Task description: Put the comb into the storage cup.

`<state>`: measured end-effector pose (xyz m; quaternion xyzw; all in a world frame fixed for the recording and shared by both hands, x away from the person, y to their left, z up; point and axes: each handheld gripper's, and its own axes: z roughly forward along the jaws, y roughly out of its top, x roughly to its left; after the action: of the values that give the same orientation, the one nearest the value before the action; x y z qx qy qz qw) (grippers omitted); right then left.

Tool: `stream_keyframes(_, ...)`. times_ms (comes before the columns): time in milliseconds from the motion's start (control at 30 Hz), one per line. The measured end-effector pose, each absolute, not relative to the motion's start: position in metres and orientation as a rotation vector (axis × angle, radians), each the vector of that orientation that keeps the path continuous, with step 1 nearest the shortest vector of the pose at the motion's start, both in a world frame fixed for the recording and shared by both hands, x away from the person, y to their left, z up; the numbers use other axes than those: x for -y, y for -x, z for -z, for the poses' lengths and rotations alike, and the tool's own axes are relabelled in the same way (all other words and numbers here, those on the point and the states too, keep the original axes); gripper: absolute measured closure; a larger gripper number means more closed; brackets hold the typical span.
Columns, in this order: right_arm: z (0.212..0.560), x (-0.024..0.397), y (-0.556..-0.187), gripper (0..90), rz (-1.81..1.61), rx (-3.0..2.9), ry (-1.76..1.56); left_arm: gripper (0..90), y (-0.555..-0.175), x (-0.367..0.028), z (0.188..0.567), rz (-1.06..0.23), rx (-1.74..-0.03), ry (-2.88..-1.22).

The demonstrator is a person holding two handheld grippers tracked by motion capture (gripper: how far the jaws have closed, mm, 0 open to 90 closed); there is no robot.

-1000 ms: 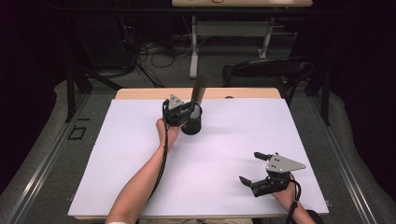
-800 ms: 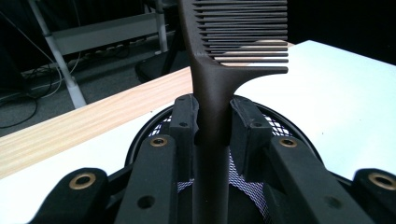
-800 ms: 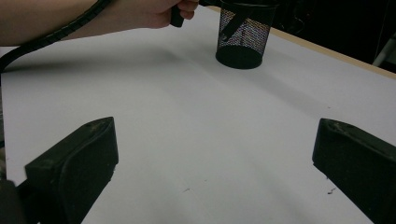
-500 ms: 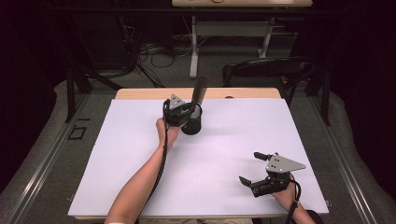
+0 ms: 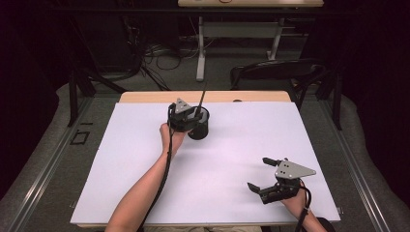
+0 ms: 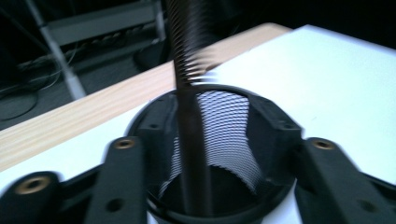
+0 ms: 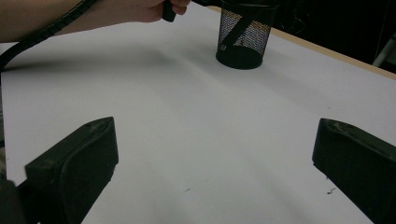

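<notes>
The left gripper (image 5: 193, 117) is hovering over the mesh cup (image 5: 199, 126) near the table's (image 5: 145, 183) far edge, its jaws having just been opening. In the left gripper view the jaws are standing apart on either side of the cup's rim (image 6: 224, 91), and a dark ridged stick (image 6: 189, 116) is rising out of the cup between them; the pads are not pressing on it. The stick is blurred there, so its exact surface is hard to make out. In the high view the stick (image 5: 200, 100) is leaning slightly, its top poking above the cup toward the table's wooden back edge. In the right gripper view the cup (image 7: 243, 35) is standing upright on the white sheet, with the stick slanting across inside the mesh. The left hand (image 5: 172, 135) is lying just beside the cup on the near side. The right gripper (image 5: 258, 175) is resting well apart from the cup, near the table's front right corner, its jaws spread wide with nothing between them but bare white sheet.
</notes>
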<state>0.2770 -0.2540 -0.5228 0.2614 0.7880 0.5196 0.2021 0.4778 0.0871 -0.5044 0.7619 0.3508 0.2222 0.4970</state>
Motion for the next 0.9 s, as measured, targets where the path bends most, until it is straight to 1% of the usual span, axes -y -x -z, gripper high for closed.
stream_keyframes(133, 0.523, 0.254, -0.277, 0.0, -1.45, -2.2, -0.732, 38.2, -0.475, -0.091, 0.498, -0.488, -0.834, -1.859)
stream_keyframes(167, 0.523, 0.254, -0.278, 0.0, -1.451, -2.201, -0.734, 35.9, -0.475, -0.091, 0.496, -0.48, -0.829, -1.869)
stream_keyframes(233, 0.524, 0.254, -0.278, 0.0, -1.45, -2.201, -0.735, 27.9, -0.474, -0.094, 0.493, -0.483, -0.831, -1.889)
stream_keyframes(300, 0.524, 0.254, -0.278, 0.0, -1.451, -2.201, -0.736, 24.5, -0.473, -0.096, 0.492, -0.466, -0.822, -1.907)
stream_keyframes(333, 0.524, 0.254, -0.278, 0.0, -1.452, -2.201, -0.736, 20.9, -0.473, -0.096, 0.491, -0.466, -0.822, -1.917)
stream_keyframes(433, 0.524, 0.254, -0.278, 0.0, -1.45, -2.202, -0.734, 16.8, -0.471, -0.099, 0.49, -0.459, -0.814, -1.935)
stream_keyframes(600, 0.524, 0.253, -0.278, 0.0, -1.448, -2.207, -0.736, 13.3, -0.469, -0.102, 0.485, -0.445, -0.803, -1.963)
stream_keyframes(800, 0.524, 0.253, -0.278, 0.0, -1.447, -2.208, -0.737, 5.1, -0.466, -0.105, 0.482, -0.434, -0.803, -2.01)
stream_keyframes(900, 0.524, 0.253, -0.278, 0.0, -1.447, -2.208, -0.738, 3.6, -0.465, -0.109, 0.481, -0.433, -0.809, -2.018)
